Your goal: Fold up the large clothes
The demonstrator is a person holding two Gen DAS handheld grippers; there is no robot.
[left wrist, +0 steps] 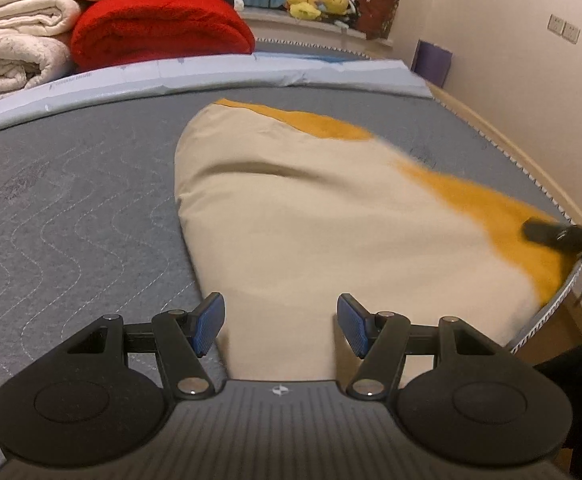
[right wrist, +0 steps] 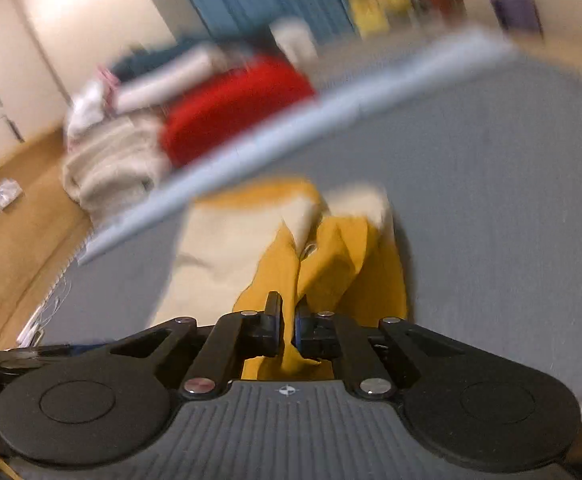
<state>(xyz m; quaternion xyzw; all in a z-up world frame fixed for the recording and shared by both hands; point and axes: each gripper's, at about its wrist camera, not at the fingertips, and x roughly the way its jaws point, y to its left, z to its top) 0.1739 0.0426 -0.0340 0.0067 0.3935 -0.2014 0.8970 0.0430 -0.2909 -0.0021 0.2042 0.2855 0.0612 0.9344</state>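
Cream-and-mustard garment lies limp on the bed, light and floppy; right gripper jaws pinch its mustard edge, left gripper jaws spread.

the cream and mustard-yellow garment lies on the grey quilted mattress. behind it, to the left, the folded red fleece blanket sits beside the stacked white quilts.

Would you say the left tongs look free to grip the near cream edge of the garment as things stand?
Probably yes: the left tongs are open, the cream garment lies right between and ahead of them, and nothing covers it.
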